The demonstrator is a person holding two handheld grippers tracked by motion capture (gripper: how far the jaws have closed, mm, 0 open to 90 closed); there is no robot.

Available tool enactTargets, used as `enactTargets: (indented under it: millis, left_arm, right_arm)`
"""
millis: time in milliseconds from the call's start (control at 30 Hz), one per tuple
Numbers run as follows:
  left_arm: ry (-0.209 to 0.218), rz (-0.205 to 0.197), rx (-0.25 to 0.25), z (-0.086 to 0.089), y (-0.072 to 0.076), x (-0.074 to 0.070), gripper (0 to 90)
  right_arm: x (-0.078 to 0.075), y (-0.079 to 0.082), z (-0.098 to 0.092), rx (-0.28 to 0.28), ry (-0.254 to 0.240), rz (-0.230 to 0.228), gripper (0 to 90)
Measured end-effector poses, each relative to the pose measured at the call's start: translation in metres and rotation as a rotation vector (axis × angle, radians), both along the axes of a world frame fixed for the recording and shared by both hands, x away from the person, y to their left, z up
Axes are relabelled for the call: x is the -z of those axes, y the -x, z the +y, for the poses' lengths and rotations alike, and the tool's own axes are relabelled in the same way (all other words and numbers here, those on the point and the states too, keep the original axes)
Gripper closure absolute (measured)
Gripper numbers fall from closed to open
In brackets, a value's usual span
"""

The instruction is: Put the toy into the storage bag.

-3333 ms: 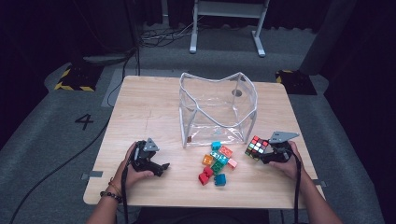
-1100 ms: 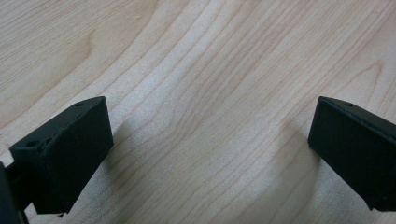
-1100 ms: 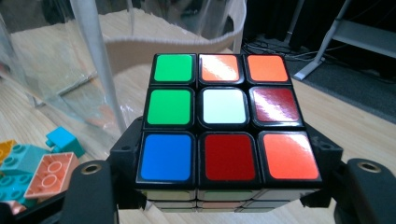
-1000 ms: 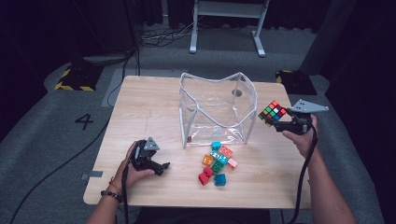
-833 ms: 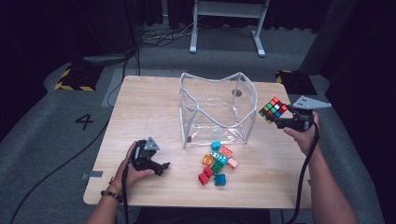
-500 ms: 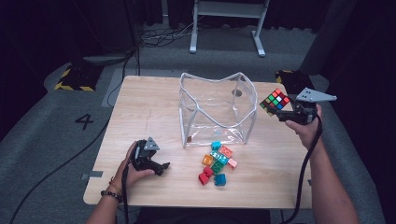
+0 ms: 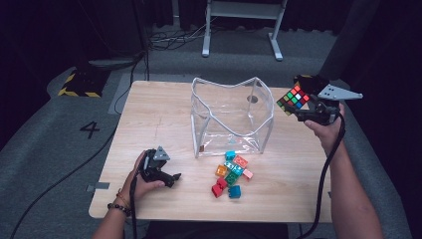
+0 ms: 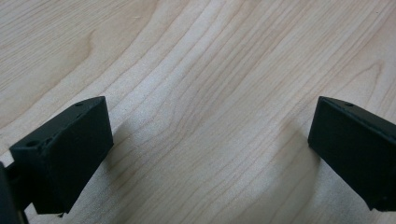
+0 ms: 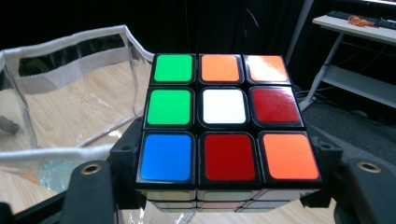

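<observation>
My right gripper (image 7: 292,103) is shut on a colour cube (image 7: 292,98) and holds it in the air beside the upper right corner of the clear plastic bag (image 7: 231,115). In the right gripper view the cube (image 9: 224,119) sits between the two black jaws, its scrambled top face up, with the bag's white rim (image 9: 70,46) at the left. My left gripper (image 7: 171,177) rests on the table at the front left, jaws wide apart. The left gripper view has bare wood between its fingers (image 8: 63,149).
The open-topped bag stands at the middle of the wooden table (image 7: 159,109). Several small coloured blocks (image 7: 230,173) lie in a heap in front of it. A metal stand (image 7: 244,20) is on the floor beyond the table. Cables trail from both grippers.
My right gripper has lifted the cube from the table beside the blocks and carried it up and away to the bag's upper right corner. The left hand has kept still.
</observation>
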State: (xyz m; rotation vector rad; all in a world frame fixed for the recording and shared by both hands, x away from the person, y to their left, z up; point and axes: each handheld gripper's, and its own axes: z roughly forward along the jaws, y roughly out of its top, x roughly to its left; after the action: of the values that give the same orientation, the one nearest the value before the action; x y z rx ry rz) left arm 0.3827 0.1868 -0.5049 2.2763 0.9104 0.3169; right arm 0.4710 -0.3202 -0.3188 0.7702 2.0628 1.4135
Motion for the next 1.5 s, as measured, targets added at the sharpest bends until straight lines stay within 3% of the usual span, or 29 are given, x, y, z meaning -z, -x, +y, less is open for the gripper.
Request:
enactTargets:
  millis: [133,500,767,1167,1500]
  left_arm:
    - [0.000,0.000,0.000,0.000,0.000,0.000,0.1]
    - [0.001,0.001,-0.001,0.000,0.000,0.000,0.1]
    - [0.001,-0.001,-0.001,0.000,0.000,0.000,0.1]
    - [0.000,-0.001,0.000,0.000,0.000,0.000,0.1]
    - [0.001,0.001,0.000,0.000,0.000,0.000,0.1]
  right_arm:
    - [-0.010,-0.001,0.007,-0.014,0.007,-0.021,33.9]
    - [-0.023,-0.007,0.023,-0.052,-0.002,-0.023,33.9]
    - [-0.032,-0.014,0.043,-0.088,0.020,-0.027,33.9]
    - [-0.023,-0.042,0.069,-0.134,0.037,0.034,33.9]
    - [-0.017,-0.058,0.090,-0.165,0.106,0.079,33.9]
